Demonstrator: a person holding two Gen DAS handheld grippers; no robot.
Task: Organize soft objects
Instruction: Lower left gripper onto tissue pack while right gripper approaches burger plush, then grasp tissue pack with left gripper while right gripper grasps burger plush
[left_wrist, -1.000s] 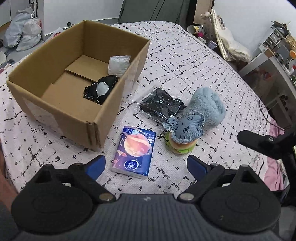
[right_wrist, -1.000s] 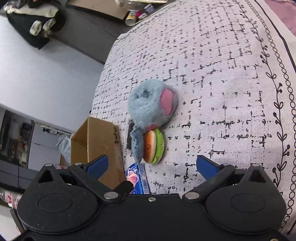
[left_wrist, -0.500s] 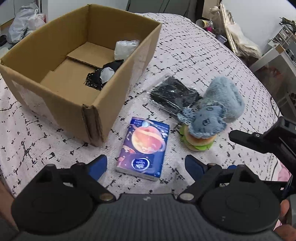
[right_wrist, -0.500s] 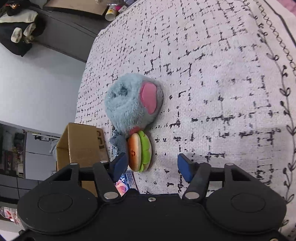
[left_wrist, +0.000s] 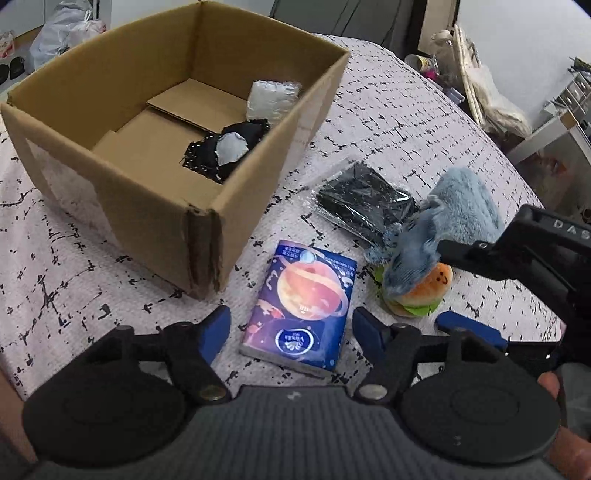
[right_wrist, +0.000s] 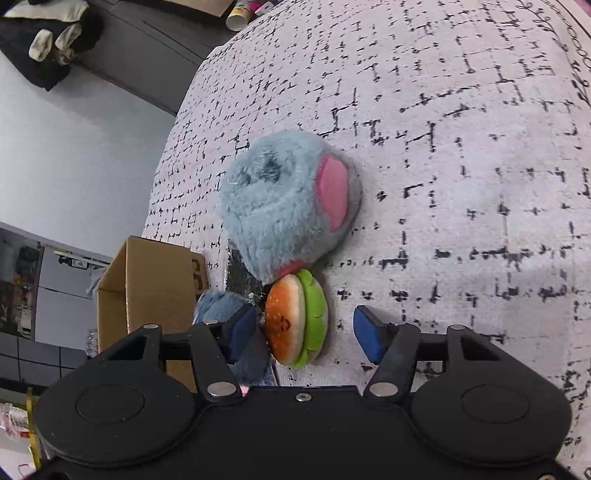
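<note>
Burger plush (right_wrist: 295, 320) sits between the pads of my right gripper (right_wrist: 304, 332), on the bedspread (right_wrist: 461, 147). The jaws have just been closing; the left pad is at the bun, the right pad stands clear of the green edge, so nothing is pinched yet. My left gripper (left_wrist: 290, 332) straddles the near end of the tissue pack (left_wrist: 303, 306), its jaws also just narrowed, with gaps on both sides.

I judge the burger light and squashy: it should give under the pads, so I would bite across the bun's middle. The pack looks soft too; its long sides suit my span.

Only the left view shows the cardboard box (left_wrist: 155, 206) just beside the pack, two wrapped items already inside, and a dark bagged bundle (left_wrist: 364, 206). Only the right view shows the blue furry plush (right_wrist: 288, 210) touching the burger, pink patch outward.
</note>
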